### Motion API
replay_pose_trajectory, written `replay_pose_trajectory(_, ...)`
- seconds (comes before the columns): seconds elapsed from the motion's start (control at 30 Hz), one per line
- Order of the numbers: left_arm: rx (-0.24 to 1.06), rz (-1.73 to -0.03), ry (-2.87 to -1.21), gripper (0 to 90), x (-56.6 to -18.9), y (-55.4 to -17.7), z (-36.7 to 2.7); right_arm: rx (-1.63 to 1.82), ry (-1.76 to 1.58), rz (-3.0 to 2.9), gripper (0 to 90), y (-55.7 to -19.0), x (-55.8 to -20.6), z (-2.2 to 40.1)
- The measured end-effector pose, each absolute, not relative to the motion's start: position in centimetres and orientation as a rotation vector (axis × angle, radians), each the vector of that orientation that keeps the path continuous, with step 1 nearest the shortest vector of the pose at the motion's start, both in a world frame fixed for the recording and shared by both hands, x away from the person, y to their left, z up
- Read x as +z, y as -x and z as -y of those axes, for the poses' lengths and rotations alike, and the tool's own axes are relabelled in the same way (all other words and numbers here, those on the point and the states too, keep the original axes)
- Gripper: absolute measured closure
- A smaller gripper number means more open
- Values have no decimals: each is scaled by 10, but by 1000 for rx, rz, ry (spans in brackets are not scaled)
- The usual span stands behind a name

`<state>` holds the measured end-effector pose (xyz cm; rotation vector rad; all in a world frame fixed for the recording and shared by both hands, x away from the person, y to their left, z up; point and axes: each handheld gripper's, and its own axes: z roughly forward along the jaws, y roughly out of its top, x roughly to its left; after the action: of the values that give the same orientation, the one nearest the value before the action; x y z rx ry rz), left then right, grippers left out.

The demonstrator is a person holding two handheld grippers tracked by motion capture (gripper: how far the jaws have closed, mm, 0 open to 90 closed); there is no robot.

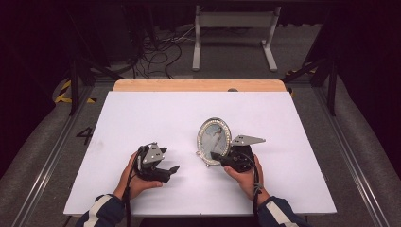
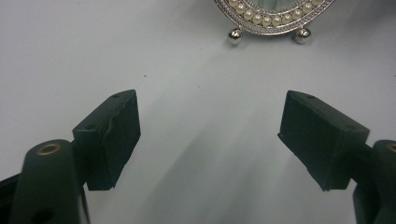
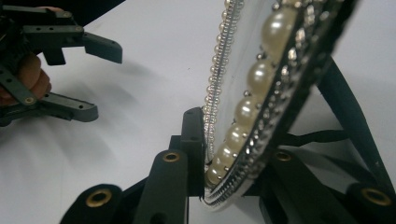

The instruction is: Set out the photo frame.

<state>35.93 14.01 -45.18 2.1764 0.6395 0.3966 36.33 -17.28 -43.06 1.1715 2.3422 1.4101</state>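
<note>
**Pearl-rimmed frame pinched in my right gripper**

Silver metal with a ring of little pearls, that's the oval picture frame [image 1: 213,140] standing upright on the white table [image 1: 142,118], a bit right of centre. My right gripper [image 1: 218,156] has its black jaws clamped on the frame's lower rim, at about 5 o'clock on the oval, one pad on the glass side and one behind. My left gripper [image 1: 173,169] sits at roughly 8 o'clock from the frame, well apart from it, jaws spread wide with nothing between them, just bare tabletop. From that gripper's view the frame's two ball feet [image 2: 235,36] rest on the table at 12 o'clock.
</note>
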Motion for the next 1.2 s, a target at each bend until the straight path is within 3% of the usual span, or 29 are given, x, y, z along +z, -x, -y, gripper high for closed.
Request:
replay_pose_trajectory(0.63, 336, -566, -2109, 213, -438, -399, -102, 1413, -1105, -2417, 779, -371, -429, 175)
replay_pose_trajectory(1.2, 253, -607, -2072, 213, -439, -428, -78, 1362, -1036, -2331, 652, -351, -421, 179)
